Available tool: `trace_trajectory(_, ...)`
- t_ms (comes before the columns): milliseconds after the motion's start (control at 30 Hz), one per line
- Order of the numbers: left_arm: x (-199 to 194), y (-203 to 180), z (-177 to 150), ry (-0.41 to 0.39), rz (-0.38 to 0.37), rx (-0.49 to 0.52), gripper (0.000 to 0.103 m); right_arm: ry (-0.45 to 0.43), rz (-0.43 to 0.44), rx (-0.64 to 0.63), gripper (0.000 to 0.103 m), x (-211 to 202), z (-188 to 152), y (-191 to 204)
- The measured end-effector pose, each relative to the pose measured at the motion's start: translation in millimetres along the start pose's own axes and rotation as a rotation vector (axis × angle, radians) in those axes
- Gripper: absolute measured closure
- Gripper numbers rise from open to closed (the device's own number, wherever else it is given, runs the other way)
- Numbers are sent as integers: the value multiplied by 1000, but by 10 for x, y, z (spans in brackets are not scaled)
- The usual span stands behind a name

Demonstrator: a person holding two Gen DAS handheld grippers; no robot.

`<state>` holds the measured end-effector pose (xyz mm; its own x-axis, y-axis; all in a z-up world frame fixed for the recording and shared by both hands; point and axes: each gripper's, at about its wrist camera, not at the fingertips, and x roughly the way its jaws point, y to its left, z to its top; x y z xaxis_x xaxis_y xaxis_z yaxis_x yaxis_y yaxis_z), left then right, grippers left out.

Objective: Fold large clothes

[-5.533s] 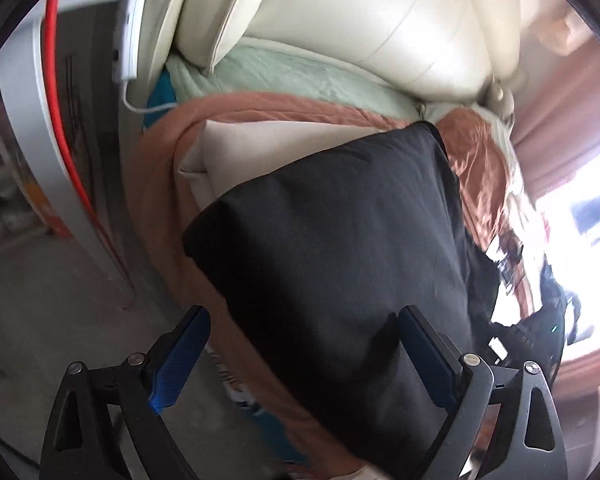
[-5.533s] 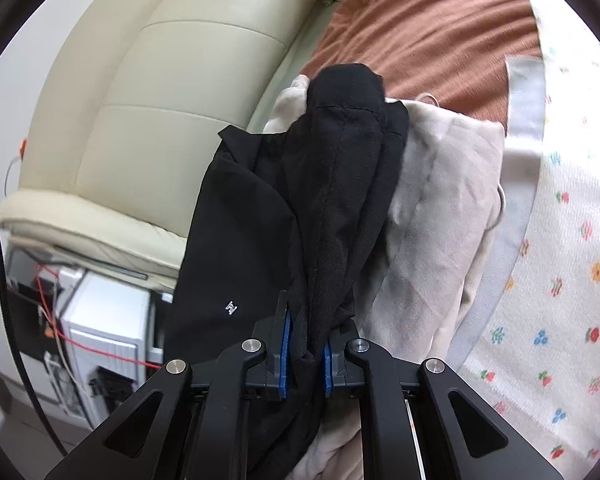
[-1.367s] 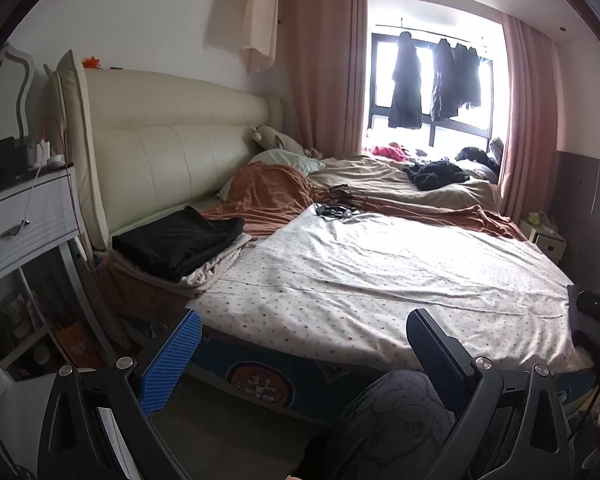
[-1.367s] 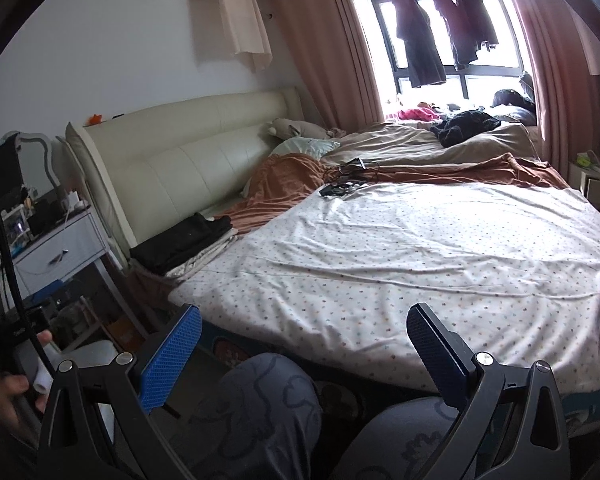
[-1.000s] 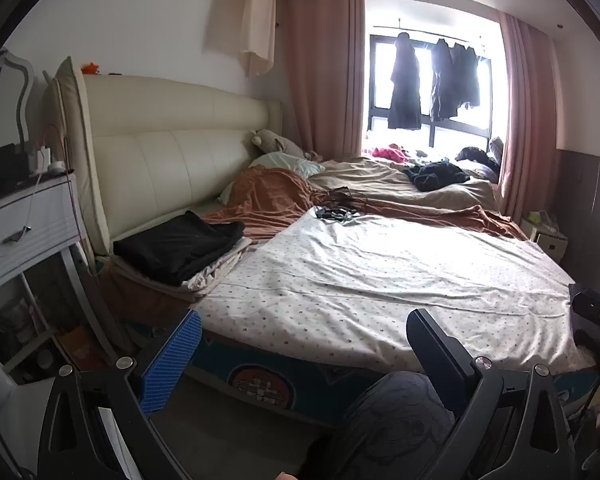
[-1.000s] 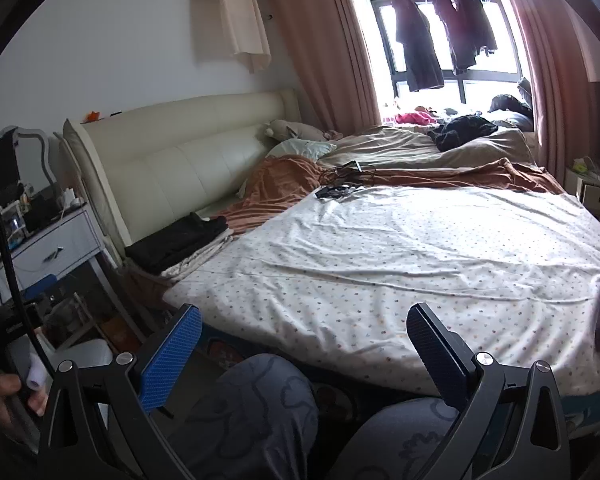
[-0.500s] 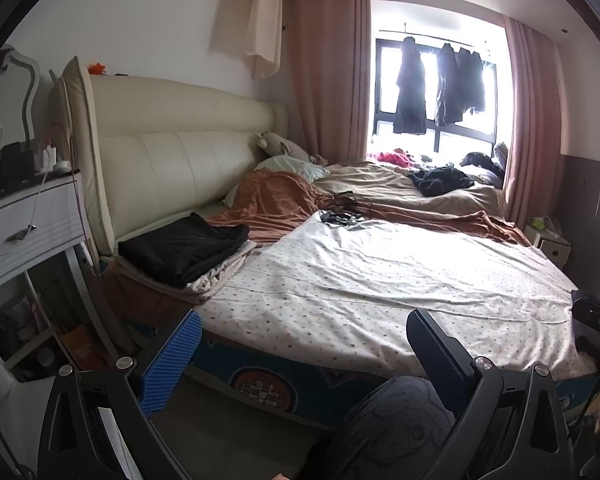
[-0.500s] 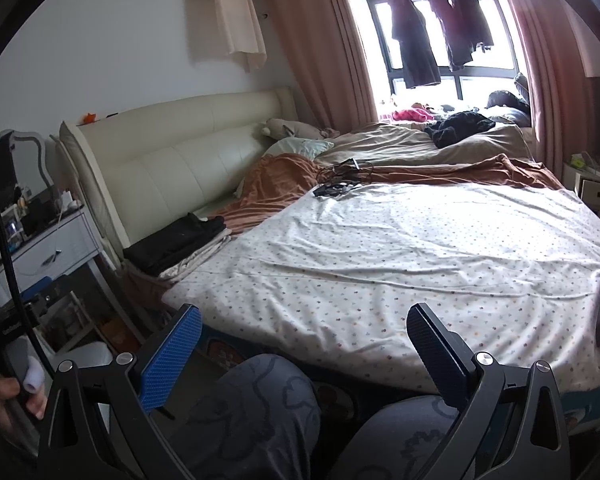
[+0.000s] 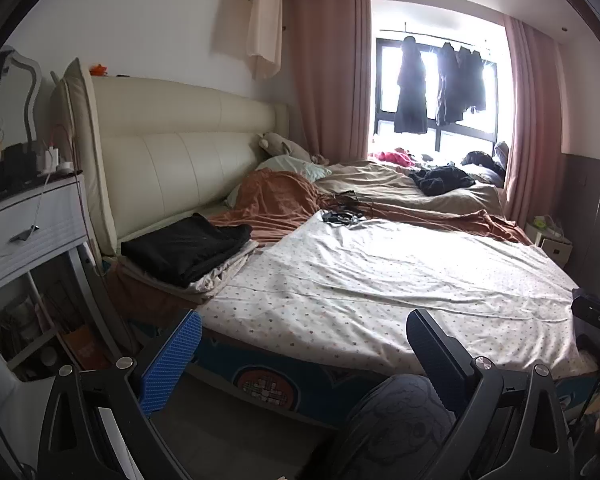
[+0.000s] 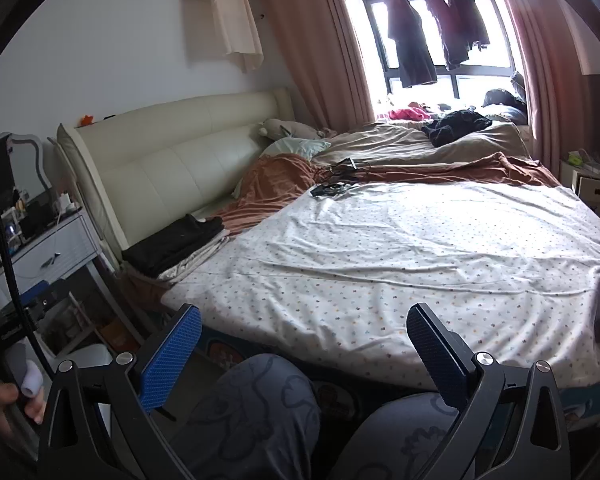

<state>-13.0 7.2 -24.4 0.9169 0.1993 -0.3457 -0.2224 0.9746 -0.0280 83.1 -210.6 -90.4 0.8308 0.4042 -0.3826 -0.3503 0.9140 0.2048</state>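
A folded black garment (image 9: 186,246) lies on folded beige clothes (image 9: 224,274) at the bed's near left corner by the cream headboard; it also shows in the right wrist view (image 10: 172,240). My left gripper (image 9: 304,356) is open and empty, held off the bed's foot end. My right gripper (image 10: 304,350) is open and empty, above the person's knees. A loose black garment (image 9: 442,180) lies far back on the bed near the window; it also shows in the right wrist view (image 10: 458,124).
A dotted white sheet (image 9: 380,280) covers the bed, with a rust blanket (image 9: 276,204) and dark cables (image 9: 342,216) behind. A white nightstand (image 9: 28,220) stands left. Dark clothes (image 9: 410,88) hang at the window. A small cabinet (image 10: 592,186) stands right.
Since 5.5 s ago my right gripper let go of the black garment and both grippers pulled back from the stack to the bed's foot. Over the last second the views barely shift.
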Motion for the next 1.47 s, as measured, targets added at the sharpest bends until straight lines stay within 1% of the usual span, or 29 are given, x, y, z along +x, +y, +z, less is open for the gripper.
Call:
trace_trajectory(200,-35,-27,-5,-5,8,5,0,0,-1,-2,0,-7,-3,10)
trace_trajectory(700,-112,-42,-15,-4,-9,2,0,-4,2,15,0,-23,-4,59)
trace_trajectory(833,-147,-35,14,-15,-5,9,0,-2,4,11,0,-6,-18,79)
trace_trajectory(1033,-177,-11,14,-19,-19,-10,0,3,2,11,0,-1,-24,84)
trace_trajectory(1467,-226,10,-30,-27,-31,-8,0,16,-14,23,0,14,-19,82)
